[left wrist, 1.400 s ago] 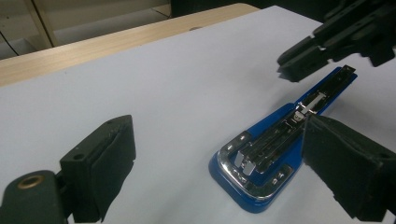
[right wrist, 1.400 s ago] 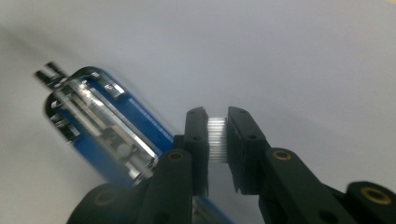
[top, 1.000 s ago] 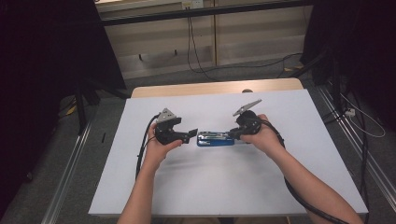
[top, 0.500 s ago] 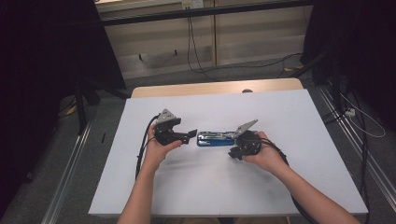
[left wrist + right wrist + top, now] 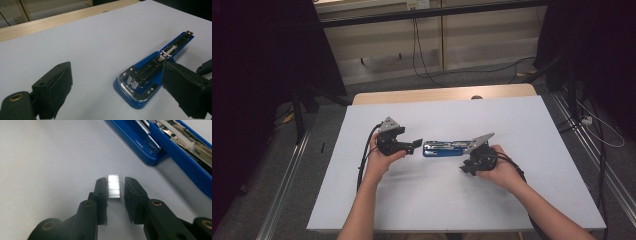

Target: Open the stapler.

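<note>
Between the right gripper's (image 5: 115,188) two black jaws: one strip of staples (image 5: 114,186), silver, lying flat on the white table (image 5: 45,157). Left pad touches the strip's side; a thin gap shows at the right pad. Jaws have just been opening, so the strip reads as set down or barely let go, not clamped.

Just beyond the strip: blue stapler (image 5: 175,147), hinged open, its metal channel and white pusher exposed. Strip and stapler are near but apart. In the high view the stapler (image 5: 447,148) lies lengthwise at mid-table, between the two hands.

Left gripper (image 5: 117,90): jaws spread wide, holding nothing. The stapler's rounded rear end (image 5: 137,87) sits between them, closer to the right jaw; whether that jaw touches it I cannot tell. In the high view the left gripper (image 5: 414,145) points at the stapler's left end, and the right gripper (image 5: 467,169) sits just on the near side of its right end.

Risks, by judgement:
- Strip breaks into pieces if it is squeezed hard or picked up crooked.
- Strip clings to the left pad and drags when the gripper withdraws.
- Stapler skates on the smooth table if the wide left jaws fail to brace it during loading.
- Strip misses the narrow channel if it is tilted.
</note>
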A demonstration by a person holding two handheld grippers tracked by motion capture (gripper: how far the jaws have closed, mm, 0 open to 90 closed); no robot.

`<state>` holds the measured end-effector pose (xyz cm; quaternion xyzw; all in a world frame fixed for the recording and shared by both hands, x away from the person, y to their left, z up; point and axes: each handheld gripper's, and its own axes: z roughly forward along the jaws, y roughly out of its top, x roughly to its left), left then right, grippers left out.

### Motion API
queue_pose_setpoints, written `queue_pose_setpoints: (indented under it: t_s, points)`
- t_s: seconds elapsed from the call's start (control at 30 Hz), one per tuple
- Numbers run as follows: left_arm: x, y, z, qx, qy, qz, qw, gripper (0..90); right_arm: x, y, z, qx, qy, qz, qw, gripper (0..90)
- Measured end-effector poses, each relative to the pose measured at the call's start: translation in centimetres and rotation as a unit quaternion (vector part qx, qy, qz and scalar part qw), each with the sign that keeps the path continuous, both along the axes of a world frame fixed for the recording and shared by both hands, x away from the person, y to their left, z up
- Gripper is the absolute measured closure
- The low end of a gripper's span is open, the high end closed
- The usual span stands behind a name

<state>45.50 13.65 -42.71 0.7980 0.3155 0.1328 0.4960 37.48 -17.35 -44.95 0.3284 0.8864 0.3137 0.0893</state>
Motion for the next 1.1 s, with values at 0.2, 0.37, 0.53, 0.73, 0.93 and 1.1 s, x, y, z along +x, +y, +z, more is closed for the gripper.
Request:
queue_pose_setpoints:
  t_s: [0.2, 0.37, 0.53, 0.73, 0.93, 1.1]
  points:
    - [0.0, 0.0, 0.0, 0.001, -0.001, -0.001, 1.0000, 10.3, -0.2, 0.4, 0.1, -0.012, 0.000, 0.006, 0.9999, 77.7]
    - [-0.1, 0.1, 0.1, 0.000, -0.002, 0.000, 1.0000, 10.2, -0.2, 0.2, 0.0, -0.004, 0.001, 0.007, 1.0000, 78.7]
    - [-0.2, 0.2, 0.2, -0.002, -0.002, 0.001, 1.0000, 10.1, 0.0, 0.0, 0.1, 0.003, 0.006, 0.008, 0.9999, 78.9]
    - [-0.3, 0.6, 0.3, -0.001, -0.002, 0.003, 1.0000, 9.9, 0.5, 0.2, 0.8, 0.013, 0.005, 0.030, 0.9995, 78.9]
    - [-0.5, 1.1, 0.3, -0.002, -0.003, 0.007, 1.0000, 9.8, 1.6, 0.6, 2.4, 0.024, -0.006, 0.043, 0.9988, 78.9]
    - [-0.6, 1.3, 0.4, -0.005, 0.000, 0.008, 1.0000, 9.6, 2.6, 1.0, 3.7, 0.028, -0.020, 0.056, 0.9978, 78.9]
